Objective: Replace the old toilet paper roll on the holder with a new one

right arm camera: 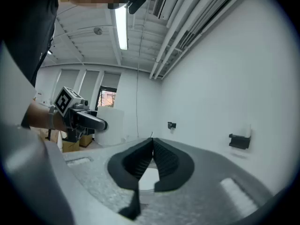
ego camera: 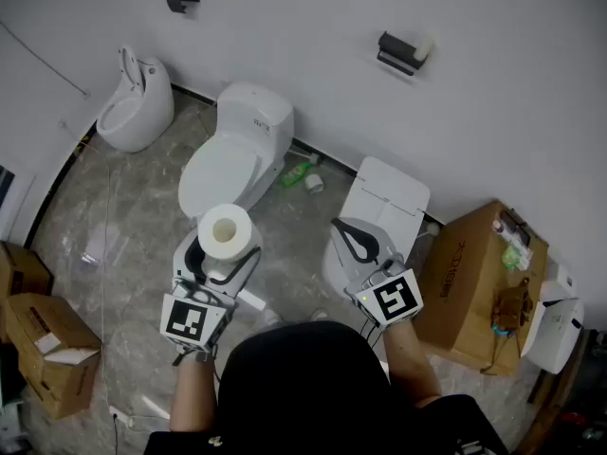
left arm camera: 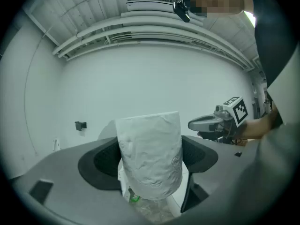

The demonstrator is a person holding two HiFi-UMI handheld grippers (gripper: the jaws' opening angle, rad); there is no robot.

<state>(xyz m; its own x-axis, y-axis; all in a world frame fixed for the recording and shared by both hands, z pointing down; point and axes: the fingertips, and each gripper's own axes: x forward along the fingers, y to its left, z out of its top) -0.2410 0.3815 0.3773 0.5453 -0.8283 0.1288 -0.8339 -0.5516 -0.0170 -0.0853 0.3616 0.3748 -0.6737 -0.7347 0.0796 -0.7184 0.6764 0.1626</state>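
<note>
Landmark: white toilet point(ego camera: 237, 154), lid closed. Left of it: white urinal point(ego camera: 136, 107). Just right of its base: green bottle point(ego camera: 296, 173). Farther right: second toilet point(ego camera: 384, 202), then large cardboard box point(ego camera: 474, 273). Far lower left: smaller cardboard boxes point(ego camera: 43, 344).

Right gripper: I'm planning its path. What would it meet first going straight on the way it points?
Probably the white wall, just left of the small black bracket; the way there looks free.

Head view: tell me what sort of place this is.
Probably a test or storage room for bathroom fixtures: several toilets side by side, cardboard boxes, and a wall-mounted toilet paper holder.
</note>
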